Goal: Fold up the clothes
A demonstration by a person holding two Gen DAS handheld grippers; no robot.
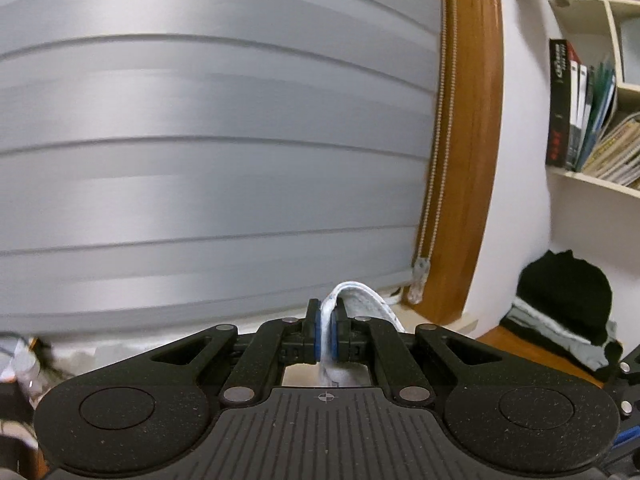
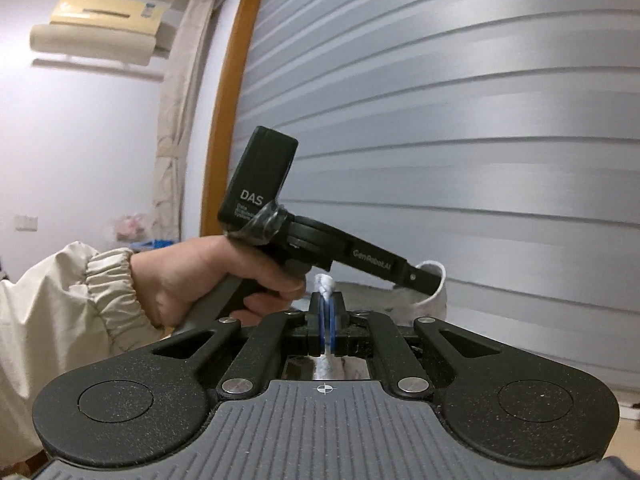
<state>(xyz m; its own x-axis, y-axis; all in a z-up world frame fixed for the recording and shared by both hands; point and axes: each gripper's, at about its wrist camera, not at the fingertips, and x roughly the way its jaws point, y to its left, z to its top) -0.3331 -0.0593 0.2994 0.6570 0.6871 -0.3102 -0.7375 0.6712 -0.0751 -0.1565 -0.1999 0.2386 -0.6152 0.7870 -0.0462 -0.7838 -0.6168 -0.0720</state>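
Both grippers raised before the grey slatted window blind: left gripper and right gripper, jaws clenched on thin hems of the white fabric garment held aloft at twelve o'clock; such shallow bites may slip, dropping it.

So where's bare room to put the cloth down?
Little shows. One bare wood strip lies between the window frame and the clothes pile. The shelf is packed with books. Below the grippers is hidden; left gripper and right gripper are shut on the cloth.
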